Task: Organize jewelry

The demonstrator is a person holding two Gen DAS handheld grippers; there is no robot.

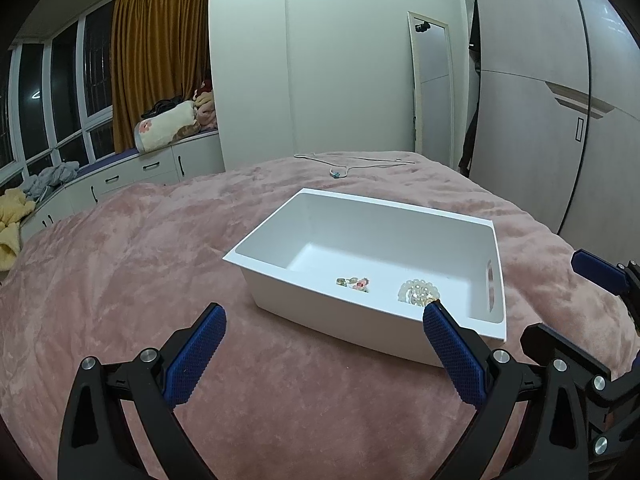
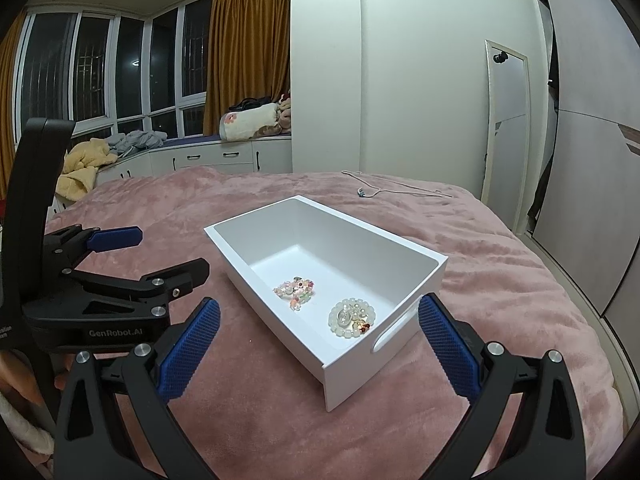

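Note:
A white plastic bin (image 1: 400, 332) (image 2: 360, 368) sits on the pink blanket. Inside lie a pale bead bracelet (image 1: 418, 291) (image 2: 352, 317) and a small pile of pink and coloured beads (image 1: 354, 283) (image 2: 295, 290). A thin necklace with a blue pendant (image 1: 338, 168) (image 2: 366, 191) lies on the blanket beyond the bin. My left gripper (image 1: 324, 320) is open and empty, just before the bin's near wall; it also shows in the right wrist view (image 2: 160, 252). My right gripper (image 2: 319, 316) is open and empty, at the bin's near corner.
The pink blanket (image 1: 140, 260) (image 2: 500, 280) covers the whole bed. A white window bench with folded bedding (image 2: 248, 122) runs along the far left. A leaning mirror (image 2: 504, 132) and a wardrobe (image 1: 560, 120) stand at the right.

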